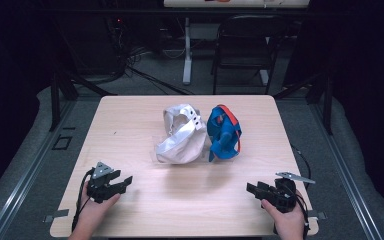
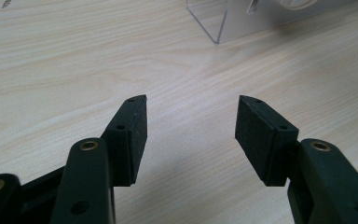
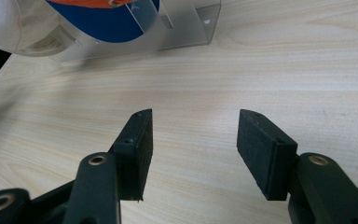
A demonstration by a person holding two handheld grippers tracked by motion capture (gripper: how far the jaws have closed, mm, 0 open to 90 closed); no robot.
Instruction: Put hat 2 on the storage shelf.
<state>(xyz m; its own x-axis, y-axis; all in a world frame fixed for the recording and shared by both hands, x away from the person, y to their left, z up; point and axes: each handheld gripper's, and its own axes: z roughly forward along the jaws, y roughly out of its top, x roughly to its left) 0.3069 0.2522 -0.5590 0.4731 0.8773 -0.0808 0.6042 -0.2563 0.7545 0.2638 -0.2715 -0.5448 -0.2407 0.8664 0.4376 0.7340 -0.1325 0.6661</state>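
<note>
Your left hand [image 1: 94, 210] comes in from the bottom edge and grips the black two-jaw left gripper [image 1: 124, 181] with the grey three-cornered plate on top; its jaws point forward and to your right, spread wide with nothing between the pads [image 2: 137, 140]. Your right hand [image 1: 286, 220] holds the black two-jaw right gripper [image 1: 251, 190], aimed inward toward your left, jaws likewise parted and empty, pads [image 3: 142, 149] facing each other. The two grippers sit well apart.

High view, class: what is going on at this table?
A person holds a gripper in each hand at the near edge of the wooden table. The left gripper and the right gripper are both open and hold nothing. A white cap and a blue cap sit untouched on clear stands mid-table.
</note>
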